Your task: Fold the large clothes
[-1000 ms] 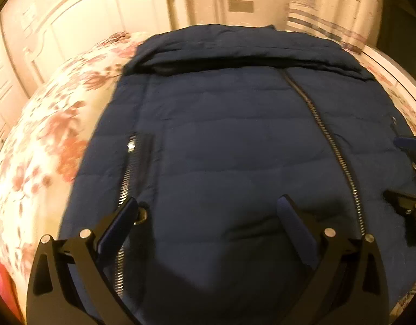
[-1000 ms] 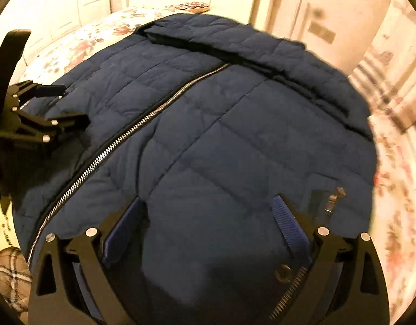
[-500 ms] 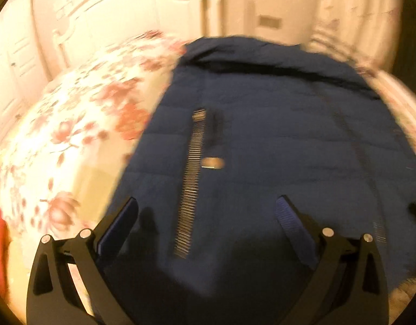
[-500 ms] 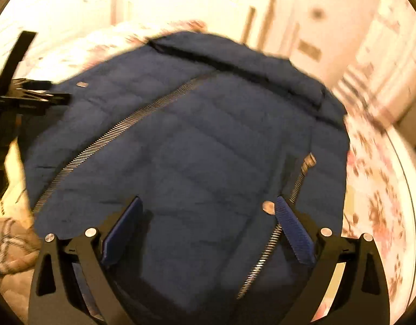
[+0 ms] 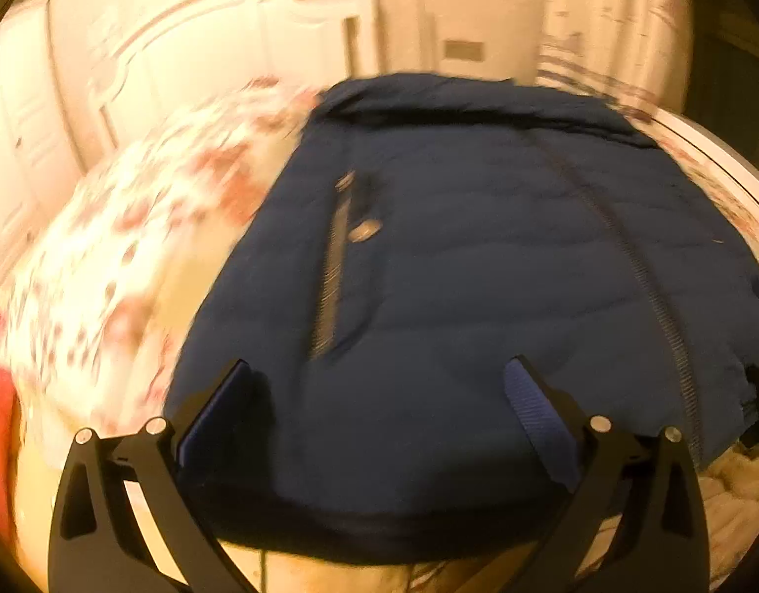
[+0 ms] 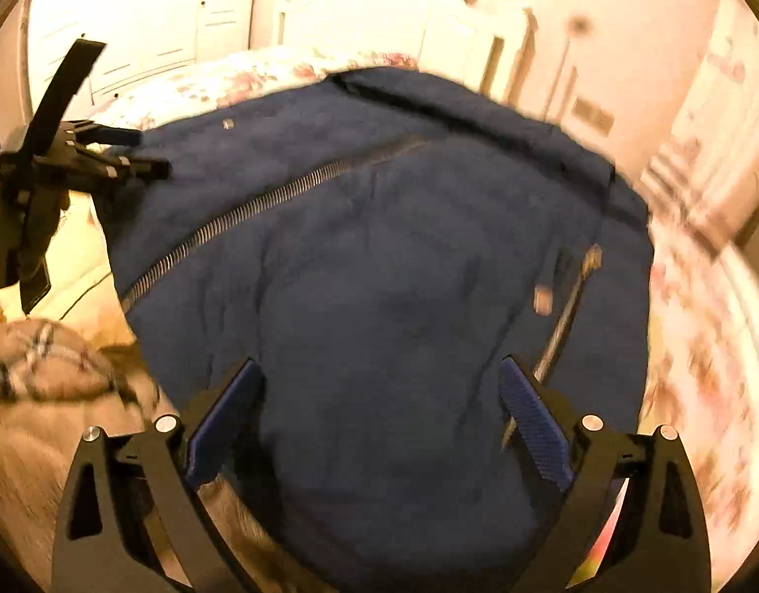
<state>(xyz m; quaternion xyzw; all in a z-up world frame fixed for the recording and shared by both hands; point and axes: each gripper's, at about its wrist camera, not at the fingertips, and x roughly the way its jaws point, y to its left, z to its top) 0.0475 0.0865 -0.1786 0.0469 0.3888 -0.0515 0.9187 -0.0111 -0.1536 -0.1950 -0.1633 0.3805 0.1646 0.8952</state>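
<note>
Now | 1 jacket (image 5: 478, 296) flat on bed (image 5: 132, 247) | 2 claws: left claw (image 5: 379, 380), right claw (image 6: 379, 380), both spread wide

Quilted jacket (image 5: 478, 272): matt navy cloth, puffy; its centre zip (image 6: 260, 207) shiny metal teeth; floral bedspread (image 5: 132, 227) soft cloth; gripper pads (image 6: 532, 420) ribbed blue, frames black plastic
</note>
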